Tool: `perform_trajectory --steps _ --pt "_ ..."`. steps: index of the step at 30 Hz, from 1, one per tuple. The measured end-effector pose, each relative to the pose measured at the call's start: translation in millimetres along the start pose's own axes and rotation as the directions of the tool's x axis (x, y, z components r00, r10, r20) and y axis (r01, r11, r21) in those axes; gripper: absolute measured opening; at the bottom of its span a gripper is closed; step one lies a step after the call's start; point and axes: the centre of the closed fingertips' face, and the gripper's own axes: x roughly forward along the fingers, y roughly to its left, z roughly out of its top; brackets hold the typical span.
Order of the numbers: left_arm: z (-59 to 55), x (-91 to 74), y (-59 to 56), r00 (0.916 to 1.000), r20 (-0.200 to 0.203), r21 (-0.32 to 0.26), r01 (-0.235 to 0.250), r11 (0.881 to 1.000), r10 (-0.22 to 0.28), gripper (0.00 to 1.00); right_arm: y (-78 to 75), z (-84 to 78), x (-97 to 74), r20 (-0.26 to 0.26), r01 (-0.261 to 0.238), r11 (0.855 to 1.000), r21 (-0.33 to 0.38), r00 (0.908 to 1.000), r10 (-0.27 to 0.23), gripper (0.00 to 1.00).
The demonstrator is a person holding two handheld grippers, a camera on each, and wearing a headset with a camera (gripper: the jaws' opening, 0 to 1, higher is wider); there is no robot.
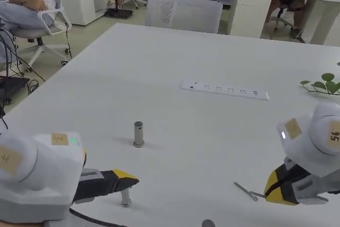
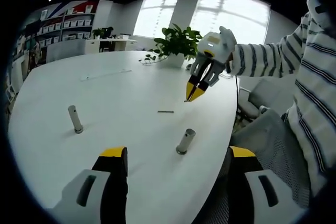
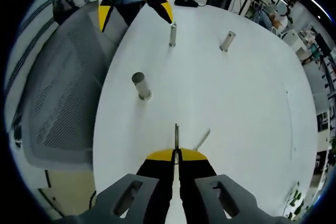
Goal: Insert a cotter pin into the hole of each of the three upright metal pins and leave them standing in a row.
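**Bench set-up for pinning.** Three short grey cylindrical metal pins stand apart on the white tabletop: a near pin, a middle pin and a far pin. None appears fitted yet. The right gripper has its yellow-tipped jaws pressed together on a thin silver cotter pin. The pin projects straight ahead from the tips, so that its free end can be aimed at a cross-hole. A second, loose cotter pin lies flat on the table just beside the held one, in reserve. The left gripper hangs with its jaws spread wide, just beside the middle pin. It is presumably ready to close on that pin and steady it against tipping while the cotter pin goes in.
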Motion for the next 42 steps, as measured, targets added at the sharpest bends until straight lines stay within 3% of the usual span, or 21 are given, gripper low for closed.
perform_trajectory --steps 31,35,42 --pt "8.7 35.6 -21.5 0.993 -0.016 0.025 0.117 0.993 -0.117 0.68 30.2 24.3 -1.9 0.067 0.04 0.999 -0.009 0.997 -0.039 0.03" --pt "11.7 39.3 -24.3 0.9916 -0.006 0.039 0.129 0.991 -0.129 0.61 33.9 25.5 -1.5 0.062 0.053 0.998 -0.019 0.9967 -0.051 0.03" --pt "12.1 50.2 -32.1 0.9873 -0.018 0.035 0.158 0.987 -0.158 0.59 40.7 25.4 -0.4 0.051 0.067 0.997 -0.043 0.9966 -0.065 0.03"
